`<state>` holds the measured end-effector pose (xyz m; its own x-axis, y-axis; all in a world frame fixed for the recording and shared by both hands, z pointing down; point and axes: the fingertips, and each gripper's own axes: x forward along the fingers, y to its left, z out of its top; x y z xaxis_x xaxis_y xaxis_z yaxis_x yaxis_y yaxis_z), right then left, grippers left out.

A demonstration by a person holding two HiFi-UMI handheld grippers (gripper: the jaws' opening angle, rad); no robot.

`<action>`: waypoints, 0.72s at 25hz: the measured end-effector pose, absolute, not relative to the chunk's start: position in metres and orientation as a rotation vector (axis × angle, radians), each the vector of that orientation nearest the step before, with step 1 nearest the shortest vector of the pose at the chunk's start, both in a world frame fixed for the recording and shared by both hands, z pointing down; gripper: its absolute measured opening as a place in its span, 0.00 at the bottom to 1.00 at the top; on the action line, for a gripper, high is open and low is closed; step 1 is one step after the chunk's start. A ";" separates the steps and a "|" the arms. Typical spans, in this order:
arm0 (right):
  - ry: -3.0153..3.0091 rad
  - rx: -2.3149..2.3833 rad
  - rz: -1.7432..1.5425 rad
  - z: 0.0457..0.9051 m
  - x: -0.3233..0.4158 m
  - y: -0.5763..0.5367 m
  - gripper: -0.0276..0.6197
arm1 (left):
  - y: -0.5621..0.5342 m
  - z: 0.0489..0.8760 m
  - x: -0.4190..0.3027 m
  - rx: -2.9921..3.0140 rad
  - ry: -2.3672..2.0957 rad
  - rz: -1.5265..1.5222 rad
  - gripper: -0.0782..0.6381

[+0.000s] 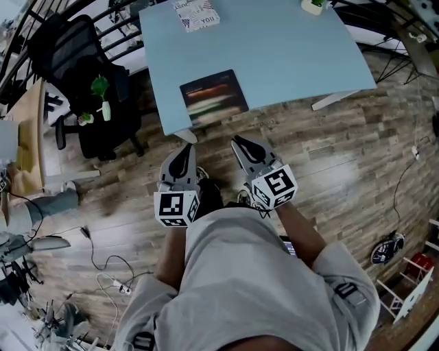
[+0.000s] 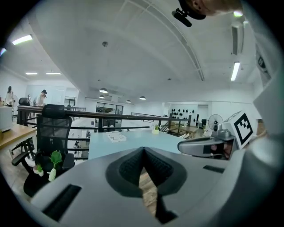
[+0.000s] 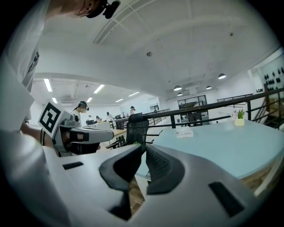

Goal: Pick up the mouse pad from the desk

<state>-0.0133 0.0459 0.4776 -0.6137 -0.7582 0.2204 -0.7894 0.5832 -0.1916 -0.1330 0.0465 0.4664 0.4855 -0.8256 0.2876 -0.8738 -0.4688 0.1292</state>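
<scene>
Here, the dark mouse pad (image 1: 213, 96) is lying flat on the pale blue tabletop (image 1: 288, 55), near its front corner, with nothing touching it. Both tools are hovering over the wooden floor (image 1: 329, 158) just short of that edge. The left hand-held gripper (image 1: 182, 152) is showing its jaws pressed together at the tips with nothing between them, and the right hand-held gripper (image 1: 241, 144) likewise. A small pot (image 1: 312, 7) at the tabletop's far edge is holding a green plant. A white vase (image 1: 106, 111) by the black chair (image 1: 75, 55) is holding a leafy sprig.
</scene>
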 end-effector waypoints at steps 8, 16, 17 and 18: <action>-2.599 1.435 0.517 0.492 -0.044 0.011 0.10 | -0.004 0.474 -0.161 2.542 -1.276 0.288 0.13; -2.515 1.542 0.580 0.511 -0.050 -0.009 0.10 | -0.029 0.505 -0.163 2.558 -1.113 0.349 0.13; -2.505 1.556 0.590 0.513 -0.046 -0.010 0.10 | -0.029 0.509 -0.158 2.560 -1.090 0.366 0.13; -2.496 1.569 0.600 0.515 -0.042 -0.012 0.10 | -0.031 0.512 -0.153 2.564 -1.067 0.384 0.13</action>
<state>-0.0422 -0.0120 0.5145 -0.4500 -0.8349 0.3169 -0.8878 0.3796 -0.2603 -0.1531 -0.0310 0.5120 0.6819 -0.6310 0.3699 -0.7219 -0.6618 0.2020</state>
